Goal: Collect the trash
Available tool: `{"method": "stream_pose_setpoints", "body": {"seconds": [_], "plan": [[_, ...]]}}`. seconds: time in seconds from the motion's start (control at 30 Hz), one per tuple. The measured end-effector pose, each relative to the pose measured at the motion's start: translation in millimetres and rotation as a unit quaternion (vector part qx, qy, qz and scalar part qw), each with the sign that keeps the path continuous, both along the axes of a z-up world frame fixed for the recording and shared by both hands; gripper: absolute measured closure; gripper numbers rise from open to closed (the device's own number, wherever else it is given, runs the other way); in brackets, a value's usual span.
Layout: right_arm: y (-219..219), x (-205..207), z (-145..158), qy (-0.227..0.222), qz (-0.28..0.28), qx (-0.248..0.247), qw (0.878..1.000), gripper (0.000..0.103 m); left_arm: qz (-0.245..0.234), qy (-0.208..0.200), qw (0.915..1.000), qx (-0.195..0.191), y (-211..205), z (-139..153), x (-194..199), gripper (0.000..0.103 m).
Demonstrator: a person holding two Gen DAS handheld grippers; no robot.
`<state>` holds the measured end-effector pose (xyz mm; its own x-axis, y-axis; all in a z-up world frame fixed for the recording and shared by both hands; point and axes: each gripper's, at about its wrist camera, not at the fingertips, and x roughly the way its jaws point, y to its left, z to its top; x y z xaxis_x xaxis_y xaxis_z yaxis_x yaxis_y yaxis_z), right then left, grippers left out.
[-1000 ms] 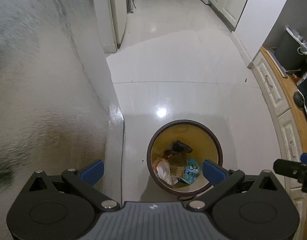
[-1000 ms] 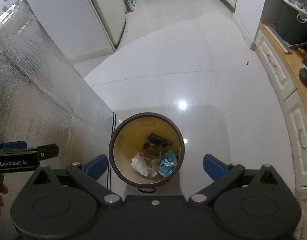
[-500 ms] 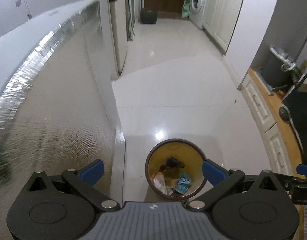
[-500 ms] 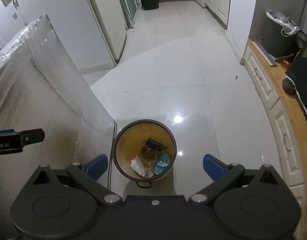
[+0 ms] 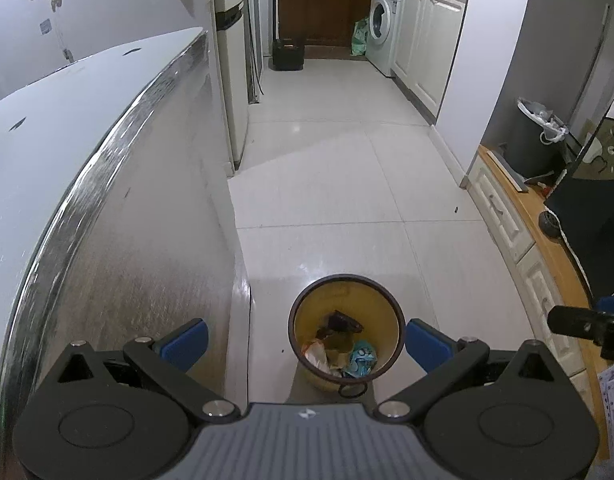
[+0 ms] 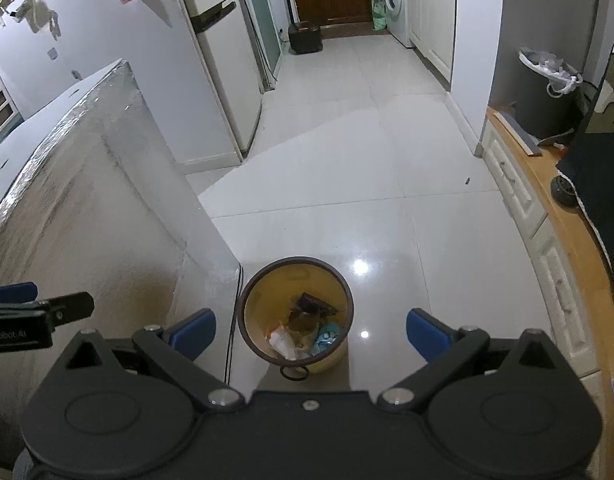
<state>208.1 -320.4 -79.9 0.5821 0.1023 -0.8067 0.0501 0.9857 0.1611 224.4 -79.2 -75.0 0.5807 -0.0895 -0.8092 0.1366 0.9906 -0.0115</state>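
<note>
**Above the bin, both grippers empty**

Over the bin (image 5: 346,330) I hold both tools high, looking down into it. My left gripper (image 5: 305,338) is spread wide with nothing between its blue pads (image 5: 185,339), and my right gripper (image 6: 310,331) is spread just as wide, also empty. The bin stands on the white floor (image 5: 347,184) just beside the corner of the silver counter (image 5: 119,208). Trash (image 6: 303,334) lies in its bottom: crumpled paper, a brown scrap, a teal wrapper, something dark.

I judge I am between drops: whatever was carried is in, and no loose litter shows on the floor near the bin. One small dark speck (image 6: 467,180) lies well beyond the bin, toward the cabinets (image 6: 519,196); I cannot tell what it is. The next move calls for looking round beyond the bin for another piece, then lowering one open gripper over it.
</note>
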Motion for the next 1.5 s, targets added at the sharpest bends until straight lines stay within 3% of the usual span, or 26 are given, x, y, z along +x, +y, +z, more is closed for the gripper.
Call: {"method": "stream_pose_setpoints", "body": {"seconds": [0.97,1.5], "plan": [[21,-98,0,-0.094,-0.021,-0.026,0.995,0.0,0.011,-0.088,0.9961,0.0,20,-11,-90,0.0],[31,-112,-6,-0.134,-0.01,-0.062,0.989,0.0,0.01,-0.107,0.9942,-0.007,24,-14,-109,0.0]]}}
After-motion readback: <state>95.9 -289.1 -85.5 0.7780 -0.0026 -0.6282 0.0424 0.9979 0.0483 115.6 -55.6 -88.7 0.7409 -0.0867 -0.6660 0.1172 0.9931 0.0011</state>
